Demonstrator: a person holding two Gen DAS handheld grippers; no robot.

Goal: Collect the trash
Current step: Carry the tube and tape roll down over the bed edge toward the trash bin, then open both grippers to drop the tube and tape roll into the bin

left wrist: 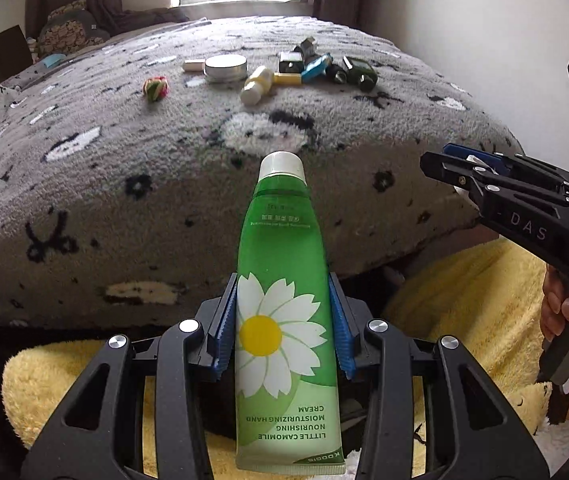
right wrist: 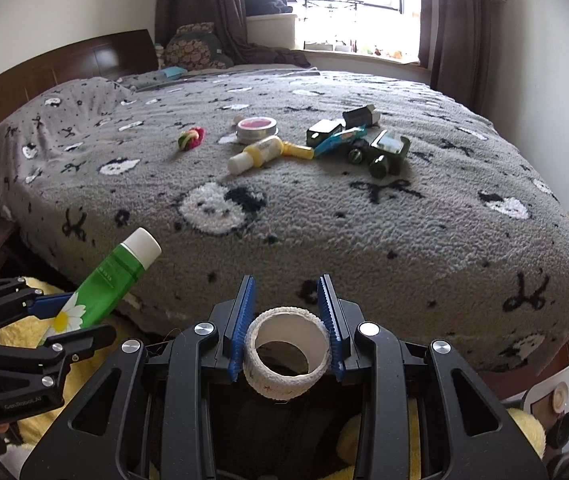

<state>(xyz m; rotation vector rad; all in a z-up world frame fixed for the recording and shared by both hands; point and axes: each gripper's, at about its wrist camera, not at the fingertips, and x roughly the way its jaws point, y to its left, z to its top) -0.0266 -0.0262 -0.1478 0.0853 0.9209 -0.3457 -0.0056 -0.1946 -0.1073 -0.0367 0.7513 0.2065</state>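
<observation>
Jaws of both grippers are closed, left gripper (left wrist: 284,332) on the hand cream tube (left wrist: 280,280) and right gripper (right wrist: 286,330) on the tape roll (right wrist: 287,360) (both just off the bed (right wrist: 364,232)), so keep each squeeze steady while carrying them to the trash.

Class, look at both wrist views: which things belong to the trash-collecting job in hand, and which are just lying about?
In hand:
- green hand cream tube, clamped in the left gripper
- white tape roll, clamped in the right gripper

Lying about on the bed:
- round tin
- small cream bottle
- colourful ball
- dark green bottles
</observation>
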